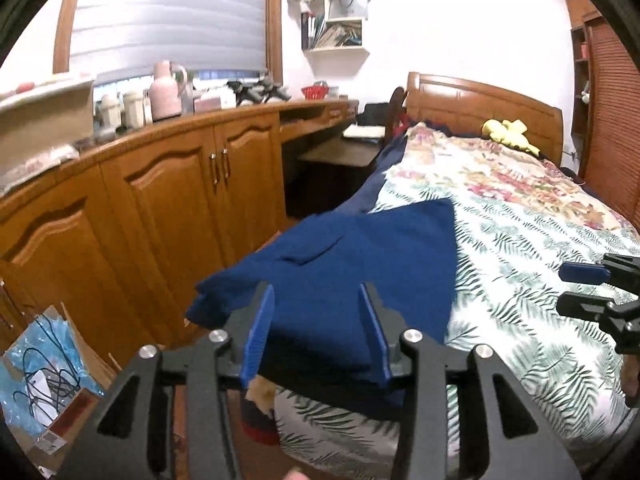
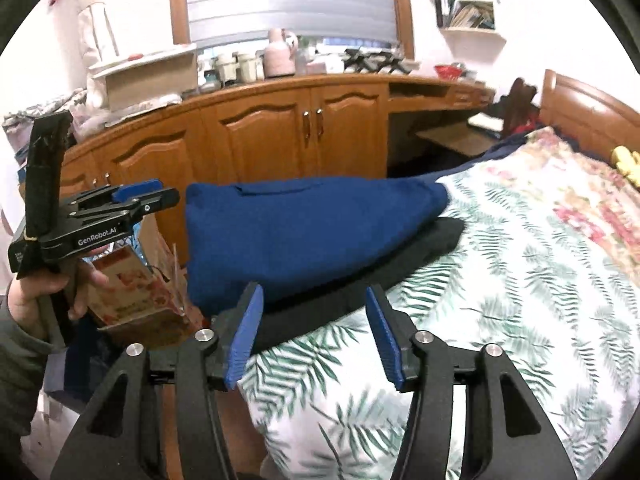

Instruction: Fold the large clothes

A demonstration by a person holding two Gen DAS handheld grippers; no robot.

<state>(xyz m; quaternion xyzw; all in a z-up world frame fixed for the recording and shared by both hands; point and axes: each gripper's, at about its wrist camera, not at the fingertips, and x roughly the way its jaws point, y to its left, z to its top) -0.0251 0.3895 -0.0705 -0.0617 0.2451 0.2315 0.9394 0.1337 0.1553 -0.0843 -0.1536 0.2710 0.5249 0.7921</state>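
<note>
Both the left hand-held gripper (image 1: 318, 332) and right hand-held gripper (image 2: 316, 334) hover open and empty, leaving the blue garment (image 1: 360, 264) ahead folded on the bed (image 1: 520, 240).

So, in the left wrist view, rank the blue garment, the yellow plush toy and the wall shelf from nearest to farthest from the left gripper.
1. Blue garment, just ahead of the left gripper.
2. Yellow plush toy, by the headboard.
3. Wall shelf, high on the far wall.
</note>
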